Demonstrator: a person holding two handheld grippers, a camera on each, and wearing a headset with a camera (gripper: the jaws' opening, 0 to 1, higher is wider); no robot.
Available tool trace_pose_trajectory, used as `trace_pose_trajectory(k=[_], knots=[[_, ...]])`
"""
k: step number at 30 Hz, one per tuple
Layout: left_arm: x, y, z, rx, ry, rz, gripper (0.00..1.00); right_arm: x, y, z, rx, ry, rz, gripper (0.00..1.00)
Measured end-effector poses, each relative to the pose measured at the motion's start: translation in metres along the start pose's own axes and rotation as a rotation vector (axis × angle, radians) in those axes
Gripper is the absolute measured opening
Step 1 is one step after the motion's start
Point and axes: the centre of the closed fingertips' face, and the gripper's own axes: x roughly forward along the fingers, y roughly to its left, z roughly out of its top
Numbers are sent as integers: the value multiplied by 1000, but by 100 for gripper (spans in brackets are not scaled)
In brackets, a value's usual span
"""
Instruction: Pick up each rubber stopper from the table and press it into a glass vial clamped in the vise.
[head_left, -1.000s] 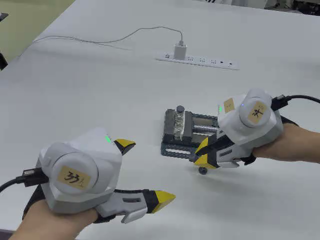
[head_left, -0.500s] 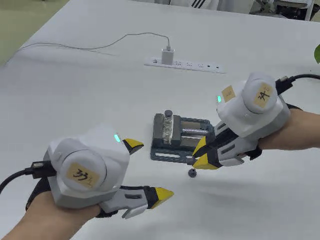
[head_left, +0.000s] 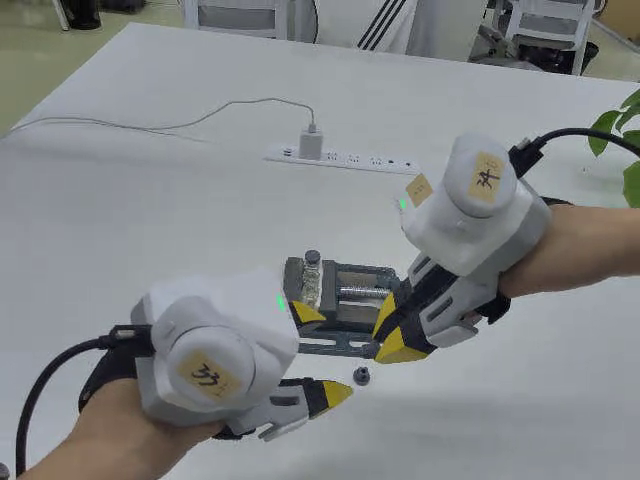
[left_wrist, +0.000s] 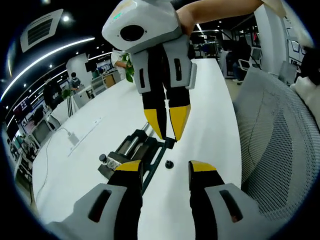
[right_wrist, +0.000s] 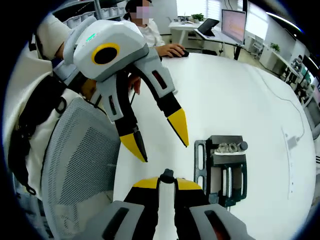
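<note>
Jaws on my left gripper (left_wrist: 166, 166) stand wide apart and empty. Those of the right gripper (head_left: 382, 340) are almost together, holding nothing. A loose rubber stopper (head_left: 362, 376) lies on the white tabletop (head_left: 150, 220) just in front of the vise (head_left: 350, 300), under the right tips. One vial (head_left: 312, 285) clamped there is already capped. A power strip (head_left: 345, 158) lies beyond, and a mesh chair (left_wrist: 280, 130) stands alongside.
</note>
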Motion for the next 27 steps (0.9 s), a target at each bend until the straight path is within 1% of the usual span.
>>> trace_pose_trajectory(k=[2, 5, 8, 11, 14, 16, 19, 21, 25, 27], knots=[[1, 0, 1, 12, 2, -7, 32, -1, 0, 2, -3, 6, 3, 6], [1, 0, 2, 42, 6, -23, 28, -1, 2, 4, -7, 13, 18, 6], [2, 0, 7, 72, 6, -47, 22, 1, 2, 6, -14, 29, 28, 6], [3, 0, 9, 90, 9, -58, 16, 1, 2, 9, -11, 30, 37, 6], [3, 1, 10, 114, 20, -62, 15, 1, 4, 12, -16, 32, 41, 6], [3, -1, 11, 134, 22, -77, 14, 2, 4, 14, -21, 33, 43, 6], [4, -3, 11, 138, 30, -93, 12, 2, 4, 16, -21, 31, 45, 6], [5, -3, 10, 162, 45, -89, 11, 1, 6, 16, -24, 34, 48, 6], [7, -6, 12, 158, 50, -108, 7, 2, 7, 15, -29, 39, 52, 6], [8, -6, 11, 170, 55, -109, 7, 2, 7, 14, -32, 43, 51, 6]])
